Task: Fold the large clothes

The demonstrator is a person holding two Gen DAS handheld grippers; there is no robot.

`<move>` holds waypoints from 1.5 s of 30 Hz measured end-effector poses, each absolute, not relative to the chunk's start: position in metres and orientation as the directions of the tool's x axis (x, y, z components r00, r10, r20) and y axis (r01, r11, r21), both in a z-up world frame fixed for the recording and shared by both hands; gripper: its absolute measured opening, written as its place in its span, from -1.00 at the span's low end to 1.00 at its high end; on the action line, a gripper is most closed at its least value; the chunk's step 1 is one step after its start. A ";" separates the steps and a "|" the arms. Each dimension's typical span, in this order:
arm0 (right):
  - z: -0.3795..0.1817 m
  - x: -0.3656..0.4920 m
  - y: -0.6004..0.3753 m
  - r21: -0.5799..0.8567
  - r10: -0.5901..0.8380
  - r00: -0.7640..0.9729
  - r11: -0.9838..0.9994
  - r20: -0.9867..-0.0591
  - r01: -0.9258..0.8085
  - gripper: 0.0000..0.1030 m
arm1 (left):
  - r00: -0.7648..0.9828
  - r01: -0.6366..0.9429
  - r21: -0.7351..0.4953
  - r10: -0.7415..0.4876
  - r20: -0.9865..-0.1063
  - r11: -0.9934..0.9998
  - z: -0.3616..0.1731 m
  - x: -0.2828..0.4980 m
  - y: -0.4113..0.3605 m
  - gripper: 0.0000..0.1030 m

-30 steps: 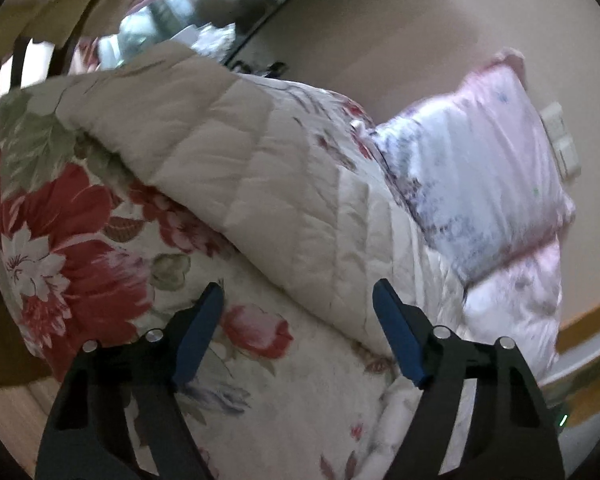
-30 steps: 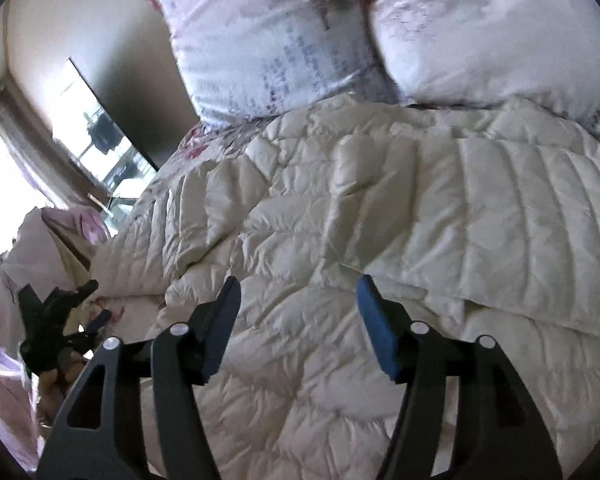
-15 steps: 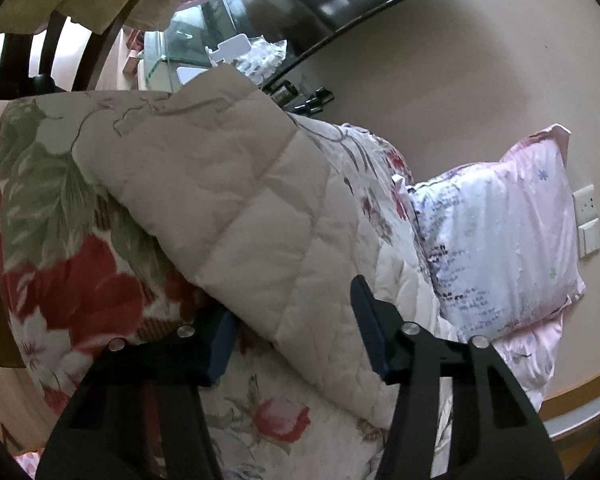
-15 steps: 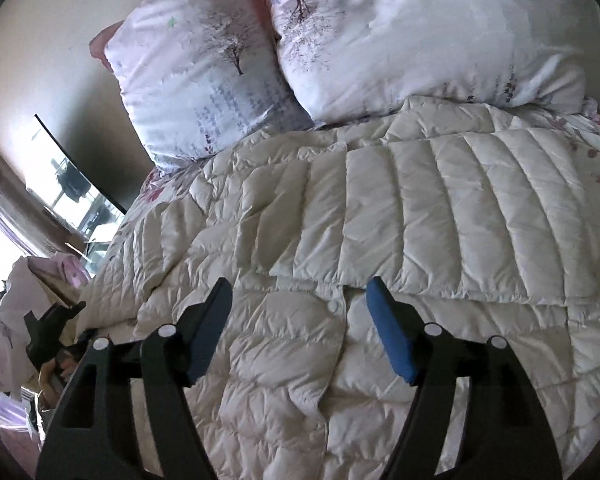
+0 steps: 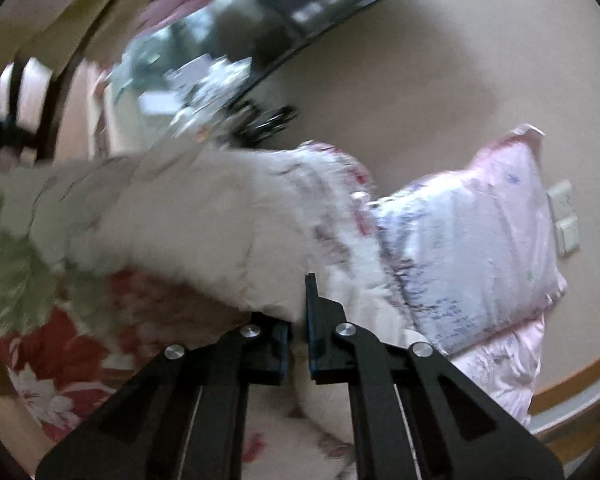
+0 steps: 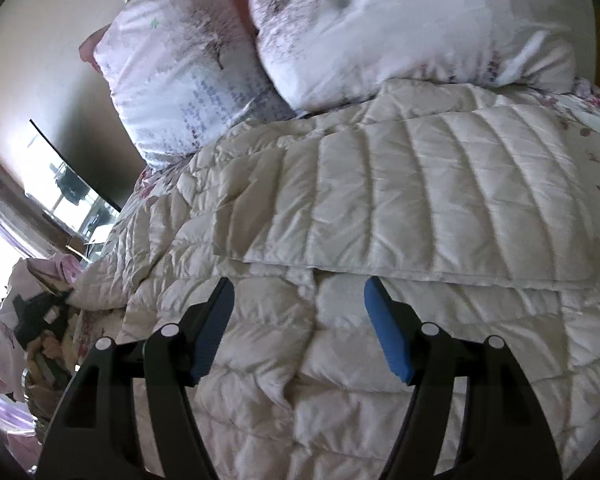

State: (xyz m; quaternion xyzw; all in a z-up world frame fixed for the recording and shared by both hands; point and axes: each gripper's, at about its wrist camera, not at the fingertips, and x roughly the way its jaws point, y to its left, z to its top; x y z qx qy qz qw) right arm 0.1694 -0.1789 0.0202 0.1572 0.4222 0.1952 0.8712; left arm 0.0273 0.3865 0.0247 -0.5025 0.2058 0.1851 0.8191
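Note:
A cream quilted down coat (image 6: 380,208) lies spread on the bed, one panel folded over its middle. My right gripper (image 6: 300,312) is open and empty, hovering just above the coat below the fold's edge. In the left wrist view my left gripper (image 5: 298,320) is shut on the coat's edge (image 5: 204,232), which is lifted off the floral bedspread (image 5: 60,320). That view is blurred.
Two pale pink printed pillows (image 6: 340,40) lean at the head of the bed; one shows in the left wrist view (image 5: 480,248). A dark TV (image 5: 320,0) hangs on the wall. Clothes are piled on a chair (image 6: 28,328) at the bedside.
My left gripper has closed on the coat's edge and lifted it. My right gripper stays open and has shifted slightly over the coat.

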 end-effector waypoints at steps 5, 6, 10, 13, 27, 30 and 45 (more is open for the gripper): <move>0.024 0.162 -0.204 0.426 0.443 0.593 0.887 -0.672 -0.181 0.33 | 0.894 -0.366 -0.723 0.008 -0.447 0.586 0.079 0.064 0.333 -0.89; 0.024 0.161 -0.209 0.423 0.437 0.599 0.889 -0.671 -0.175 0.33 | 0.902 -0.322 -0.718 -0.030 -0.430 0.617 0.088 0.073 0.317 -0.89; 0.027 0.157 -0.230 0.418 0.406 0.624 0.898 -0.667 -0.139 0.38 | 0.905 -0.107 -0.674 -0.209 -0.371 0.731 0.121 0.111 0.235 -0.89; 0.027 0.156 -0.246 0.428 0.393 0.641 0.897 -0.659 -0.110 0.38 | 0.875 0.048 -0.590 -0.319 -0.365 0.806 0.129 0.133 0.161 -0.89; 0.015 0.167 -0.296 0.466 0.339 0.675 0.885 -0.655 0.008 0.38 | 0.571 0.312 -0.368 -0.483 -0.664 0.876 0.040 0.182 -0.042 -0.17; 0.019 0.171 -0.289 0.470 0.357 0.675 0.882 -0.646 -0.017 0.38 | 0.603 0.372 -0.324 -0.492 -0.628 0.870 0.049 0.161 -0.043 0.53; 0.055 0.151 -0.080 -0.030 0.421 0.687 0.841 -0.593 -0.541 0.32 | 0.737 0.038 -0.346 -0.260 -0.624 0.937 0.048 0.108 0.124 0.61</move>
